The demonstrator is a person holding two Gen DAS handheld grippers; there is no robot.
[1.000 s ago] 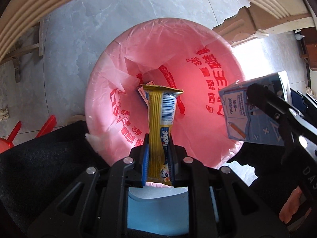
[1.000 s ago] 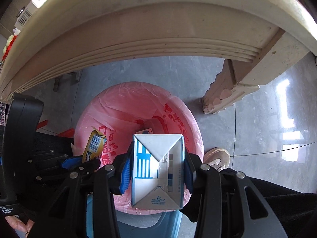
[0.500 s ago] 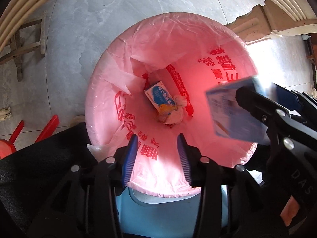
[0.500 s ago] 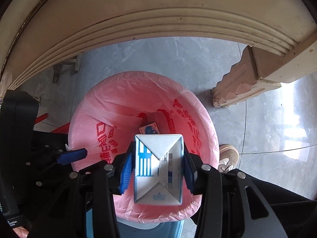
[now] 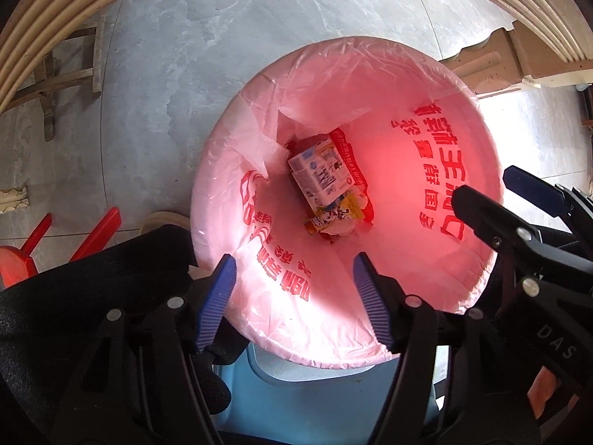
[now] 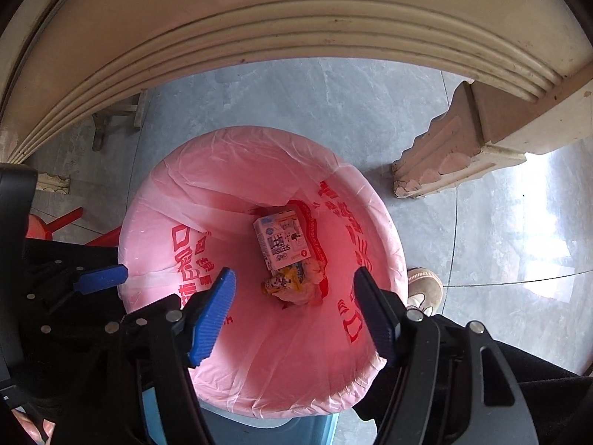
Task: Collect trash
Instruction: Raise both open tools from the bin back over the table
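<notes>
- Both pieces of trash have left the grippers since the earlier frames: the carton (image 6: 282, 240), then clamped in the right gripper (image 6: 294, 304), and the yellow wrapper (image 5: 335, 215), then pinched in the left gripper (image 5: 292, 289), now lie at the bottom of the bin.
- Carton lies flat on its side, printed face up, resting over the upper end of the wrapper and touching it; crumpled bits of other trash sit just beside them.
- Left gripper has just been opening; its blue pads (image 5: 217, 302) stand apart with nothing between them, only the pink bag (image 5: 426, 148) showing through the gap.
- Right gripper has likewise just been opening; its jaws are spread and empty, hanging over the bin's mouth and pointing down into it.
- Bag, printed with red characters, lines a pale blue bin (image 5: 326, 393) and is folded over its rim.
- Seen from the left wrist, the right gripper's fingers reach in over the bag's right edge; from the right wrist, one blue pad of the left gripper shows at the bag's left edge.
- Bin stands on a grey floor (image 6: 333, 96) beneath a cream table edge (image 6: 296, 18), near a carved table leg (image 6: 456, 159).
- A shoe (image 6: 424, 289) shows just right of the bin.
</notes>
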